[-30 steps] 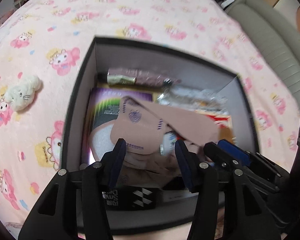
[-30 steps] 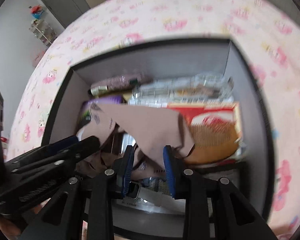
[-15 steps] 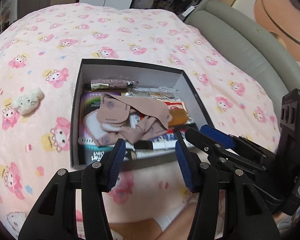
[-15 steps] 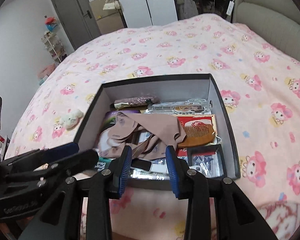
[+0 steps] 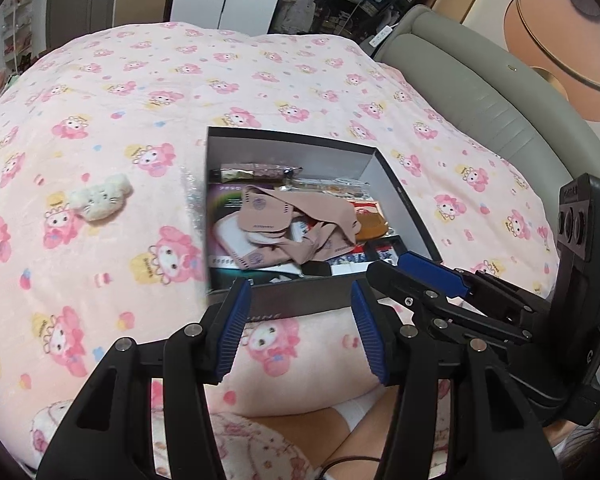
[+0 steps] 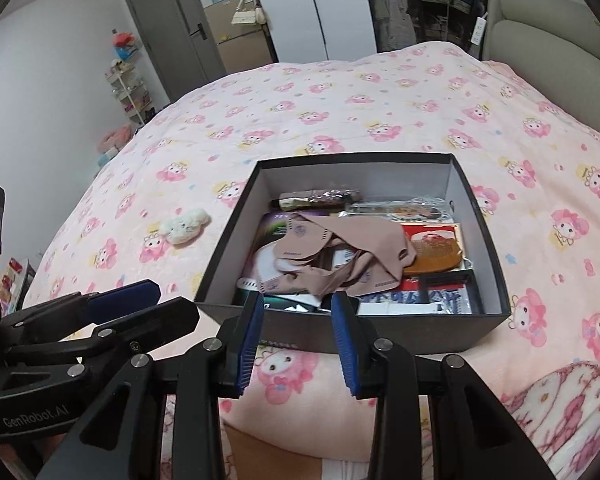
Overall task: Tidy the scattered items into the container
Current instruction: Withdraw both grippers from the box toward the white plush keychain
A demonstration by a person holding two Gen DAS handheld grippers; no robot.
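Observation:
A black box (image 5: 300,305) (image 6: 488,236) sits on the pink bed and holds beige socks (image 5: 284,220) (image 6: 332,252), a wooden comb (image 6: 436,258), packets and a purple pack. A white plush toy (image 5: 100,198) (image 6: 184,224) lies on the blanket left of the box. My left gripper (image 5: 300,320) is open and empty, above the blanket in front of the box's near wall. My right gripper (image 6: 298,332) is open and empty, also in front of the near wall. Each gripper shows in the other's view, the right (image 5: 432,276) and the left (image 6: 140,304).
The pink cartoon-print blanket (image 5: 120,100) (image 6: 380,92) covers the bed. A grey padded headboard (image 5: 492,92) (image 6: 540,20) runs along the right. A door, shelves and cupboards (image 6: 180,40) stand at the back. My knee in patterned cloth (image 6: 560,400) is at the bottom.
Both grippers have pulled back and up out of the box, leaving the beige socks inside it. Both stay open.

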